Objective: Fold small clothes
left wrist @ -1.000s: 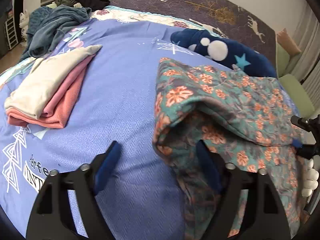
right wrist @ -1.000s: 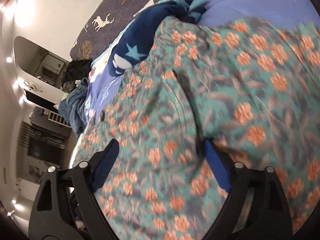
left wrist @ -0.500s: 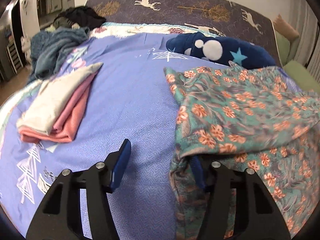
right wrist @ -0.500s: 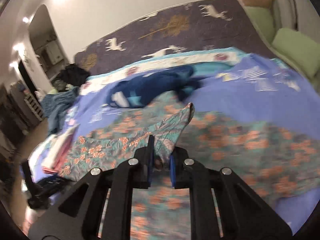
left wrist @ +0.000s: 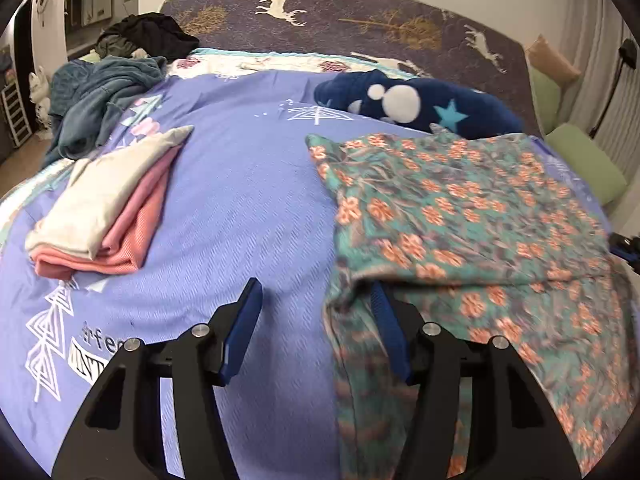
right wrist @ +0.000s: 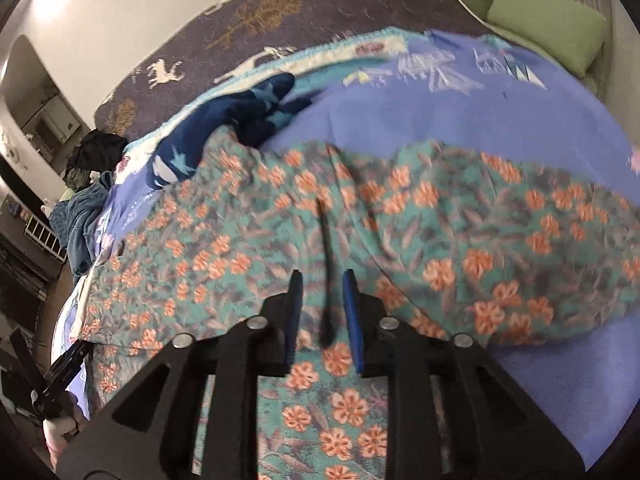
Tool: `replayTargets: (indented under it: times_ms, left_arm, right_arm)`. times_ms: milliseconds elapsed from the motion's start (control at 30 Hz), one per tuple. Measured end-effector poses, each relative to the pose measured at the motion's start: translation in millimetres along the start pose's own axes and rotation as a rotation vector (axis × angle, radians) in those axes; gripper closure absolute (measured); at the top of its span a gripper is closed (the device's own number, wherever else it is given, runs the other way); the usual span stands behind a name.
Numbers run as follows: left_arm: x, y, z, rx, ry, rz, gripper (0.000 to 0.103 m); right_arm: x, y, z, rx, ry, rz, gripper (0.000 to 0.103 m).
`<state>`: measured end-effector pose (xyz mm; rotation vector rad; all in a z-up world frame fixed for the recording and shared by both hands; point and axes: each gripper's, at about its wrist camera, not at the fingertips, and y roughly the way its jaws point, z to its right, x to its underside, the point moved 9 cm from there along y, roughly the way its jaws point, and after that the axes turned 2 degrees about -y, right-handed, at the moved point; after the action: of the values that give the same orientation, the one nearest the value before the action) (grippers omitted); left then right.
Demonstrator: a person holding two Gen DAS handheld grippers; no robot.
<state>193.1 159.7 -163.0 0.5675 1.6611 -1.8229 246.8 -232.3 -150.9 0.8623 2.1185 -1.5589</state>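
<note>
The left gripper (left wrist: pixel 316 328) has its jaws parted over the floral garment (left wrist: pixel 460 216)'s left edge, the right gripper (right wrist: pixel 322 312) has jaws just reopening, released above that garment spread on the bed (left wrist: pixel 248 200), with folded clothes (left wrist: pixel 104 208) well apart leftward.

One teal floral garment (left wrist: pixel 472 208) lies spread on one blue-purple bedspread (left wrist: pixel 248 200). One stack of folded clothes (left wrist: pixel 104 208) holds three pieces: one cream, two pink. One navy star-patterned fleece item (left wrist: pixel 416 104), one grey-blue heap (left wrist: pixel 96 100), one dark pile (left wrist: pixel 148 36). Two green cushions (right wrist: pixel 548 28).
</note>
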Motion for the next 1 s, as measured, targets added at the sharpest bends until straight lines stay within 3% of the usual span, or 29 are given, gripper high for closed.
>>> replayTargets:
  times_ms: [167, 267, 400, 567, 700, 800, 833, 867, 1000]
  left_arm:
    - [0.8, -6.5, -2.0, 0.063, -0.038, 0.013, 0.058]
    - [1.8, -3.4, 3.0, 0.106, -0.041, 0.009, 0.07]
    - [5.8, 5.7, 12.2, 0.132, -0.025, -0.02, 0.075]
    - [8.1, 5.1, 13.3, 0.104, -0.006, -0.017, 0.078]
    - [8.9, 4.5, 11.8, 0.087, -0.004, -0.016, 0.082]
    - [8.8, 4.6, 9.9, 0.088, -0.011, -0.019, 0.084]
    - [8.8, 4.4, 8.2, 0.085, -0.017, -0.017, 0.089]
    - [8.7, 3.8, 7.1, 0.087, -0.023, -0.016, 0.094]
    - [7.0, -0.5, 3.8, 0.08, -0.039, 0.009, 0.096]
  right_arm:
    - [-10.1, 13.4, -36.5, -0.032, -0.051, -0.02, 0.07]
    - [-21.8, 25.5, -89.9, -0.077, -0.159, -0.033, 0.07]
    - [-28.0, 44.3, -206.1, -0.171, -0.413, -0.061, 0.059]
    - [1.5, 90.7, -343.5, -0.259, -0.656, -0.179, 0.052]
    - [34.7, 139.0, -397.0, -0.163, -0.803, -0.24, 0.051]
    - [51.1, 171.5, -408.7, -0.084, -0.878, -0.297, 0.049]
    - [53.2, 176.6, -408.1, -0.066, -0.89, -0.297, 0.067]
    - [52.9, 183.6, -408.2, -0.041, -0.901, -0.291, 0.098]
    - [21.9, 194.7, -408.2, -0.101, -0.737, -0.246, 0.101]
